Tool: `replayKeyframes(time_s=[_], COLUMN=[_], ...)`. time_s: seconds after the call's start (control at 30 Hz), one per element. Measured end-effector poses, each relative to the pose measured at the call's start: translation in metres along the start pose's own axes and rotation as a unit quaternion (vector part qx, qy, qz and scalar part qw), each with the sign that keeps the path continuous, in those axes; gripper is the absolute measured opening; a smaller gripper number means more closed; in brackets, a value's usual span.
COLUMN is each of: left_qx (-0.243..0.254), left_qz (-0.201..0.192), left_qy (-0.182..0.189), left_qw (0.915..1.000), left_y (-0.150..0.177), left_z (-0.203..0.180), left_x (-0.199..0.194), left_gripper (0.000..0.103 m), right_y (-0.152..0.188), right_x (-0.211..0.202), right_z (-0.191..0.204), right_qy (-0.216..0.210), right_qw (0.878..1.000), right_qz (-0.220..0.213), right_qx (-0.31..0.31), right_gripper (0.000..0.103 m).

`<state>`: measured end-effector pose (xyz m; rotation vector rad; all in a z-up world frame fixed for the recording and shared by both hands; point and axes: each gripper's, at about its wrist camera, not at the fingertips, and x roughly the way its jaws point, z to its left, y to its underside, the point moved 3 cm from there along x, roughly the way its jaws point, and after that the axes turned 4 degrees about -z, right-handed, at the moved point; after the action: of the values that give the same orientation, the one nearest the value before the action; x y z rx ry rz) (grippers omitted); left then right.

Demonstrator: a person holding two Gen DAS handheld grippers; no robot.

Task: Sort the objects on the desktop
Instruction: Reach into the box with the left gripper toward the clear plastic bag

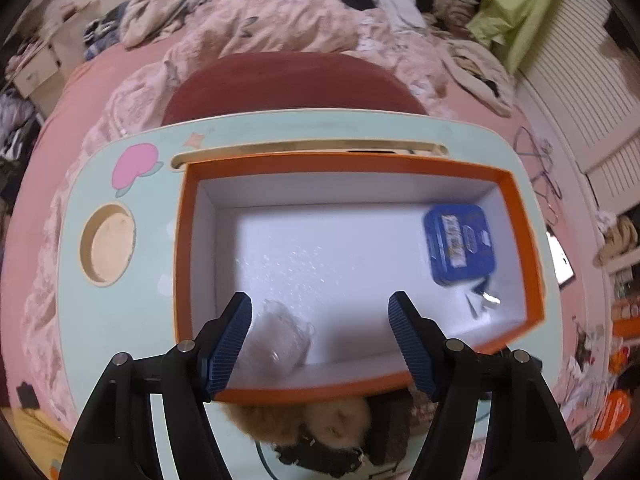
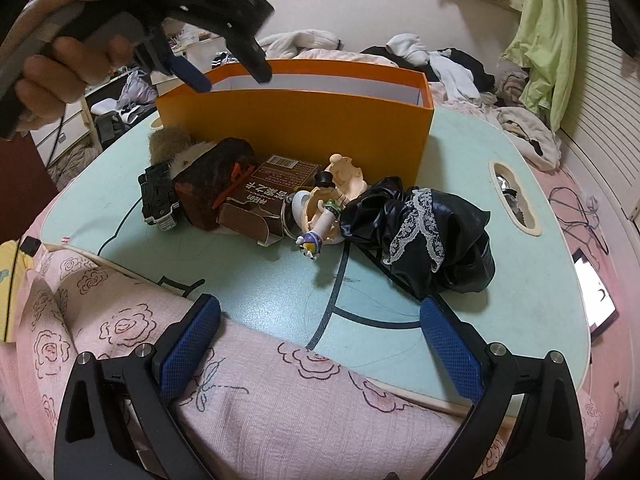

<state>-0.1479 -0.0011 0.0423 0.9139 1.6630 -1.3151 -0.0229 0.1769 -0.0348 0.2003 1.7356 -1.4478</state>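
Our left gripper (image 1: pixel 320 340) hangs spread and empty over the orange box (image 1: pixel 532 240); our right gripper (image 2: pixel 320 344) is spread and empty too. Inside the box lie a clear bag (image 1: pixel 280 336) at 6 o'clock and a blue tin (image 1: pixel 460 244) at 3. We judge sorting barely begun: a pile (image 2: pixel 280 196) waits at the right gripper's 12 o'clock — carton, figurine, black lace cloth (image 2: pixel 424 232).

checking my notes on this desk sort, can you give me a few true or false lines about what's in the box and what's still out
1. A blue tin lies inside the orange box. True.
2. The left tool grips the tin. False: it hangs open over the box, holding nothing.
3. The black cloth is in the box. False: it lies on the table outside it.
4. The right tool is open and empty. True.
5. A brown carton lies outside the box. True.
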Motion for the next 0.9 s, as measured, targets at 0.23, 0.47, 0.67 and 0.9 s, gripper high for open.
replayKeyframes(time_s=[0.23, 0.47, 0.67, 0.9], left_qx=[0.013, 0.071, 0.127, 0.151], left_qz=[0.017, 0.078, 0.17, 0.219], left_qy=[-0.015, -0.054, -0.082, -0.083], left_qw=[0.9996, 0.993, 0.9738, 0.9604], left_y=[-0.003, -0.019, -0.021, -0.011], left_z=[0.0, -0.001, -0.006, -0.008], left_x=[0.006, 0.008, 0.024, 0.042], left_gripper=[0.064, 0.056, 0.046, 0.046], right_y=[0.001, 0.002, 0.002, 0.002], right_x=[0.001, 0.0, 0.0, -0.003], right_z=[-0.001, -0.002, -0.002, -0.004], right_qy=[0.0, 0.0, 0.0, 0.0], right_qw=[1.0, 1.0, 1.0, 1.0], right_qz=[0.0, 0.0, 0.0, -0.001], right_qx=[0.0, 0.0, 0.0, -0.001], right_gripper=[0.1, 0.1, 0.101, 0.101])
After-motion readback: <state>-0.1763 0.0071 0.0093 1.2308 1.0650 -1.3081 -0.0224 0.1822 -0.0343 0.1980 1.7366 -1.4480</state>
